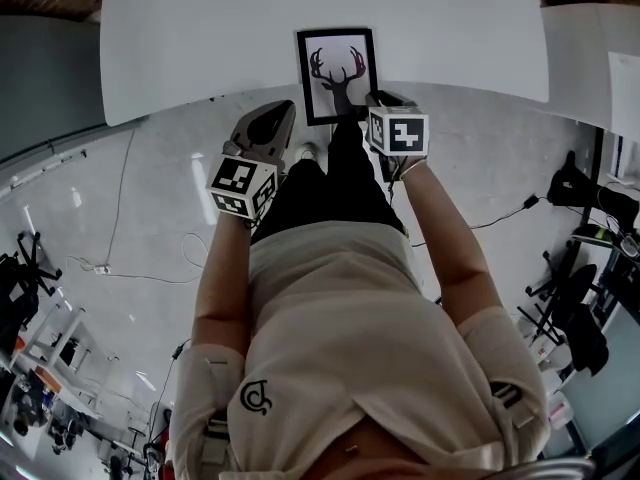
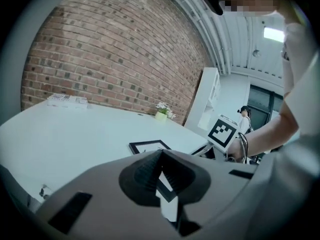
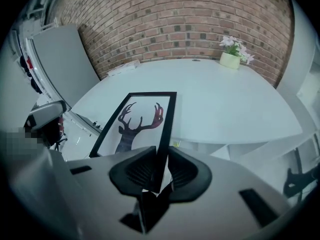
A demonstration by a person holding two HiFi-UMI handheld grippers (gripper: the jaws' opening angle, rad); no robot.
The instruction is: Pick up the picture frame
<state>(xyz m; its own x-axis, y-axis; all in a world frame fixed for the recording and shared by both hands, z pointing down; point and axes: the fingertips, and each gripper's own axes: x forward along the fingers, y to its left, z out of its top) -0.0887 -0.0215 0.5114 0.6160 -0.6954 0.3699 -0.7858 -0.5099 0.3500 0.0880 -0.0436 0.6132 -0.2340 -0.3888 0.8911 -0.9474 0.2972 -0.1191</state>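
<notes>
The right gripper point(image 3: 161, 171) has its jaws closing round the frame point(image 3: 140, 121). The frame's black right edge runs between the pads, which do not look pressed on it yet, and the rest of the frame stretches ahead and to the left, flat at the near edge of the table point(image 3: 225, 99). The left gripper point(image 2: 161, 176) is closed tight on nothing, pads together — the frame lies just ahead of its tips.

Head view: high, looking steeply down over the person's shoulders, table point(image 1: 200, 48) at top. Left gripper view: low, near level, facing across it toward brick wall point(image 2: 115, 49). Right gripper view: tilted down, close over picture frame point(image 3: 136, 126). All three share that frame.
</notes>
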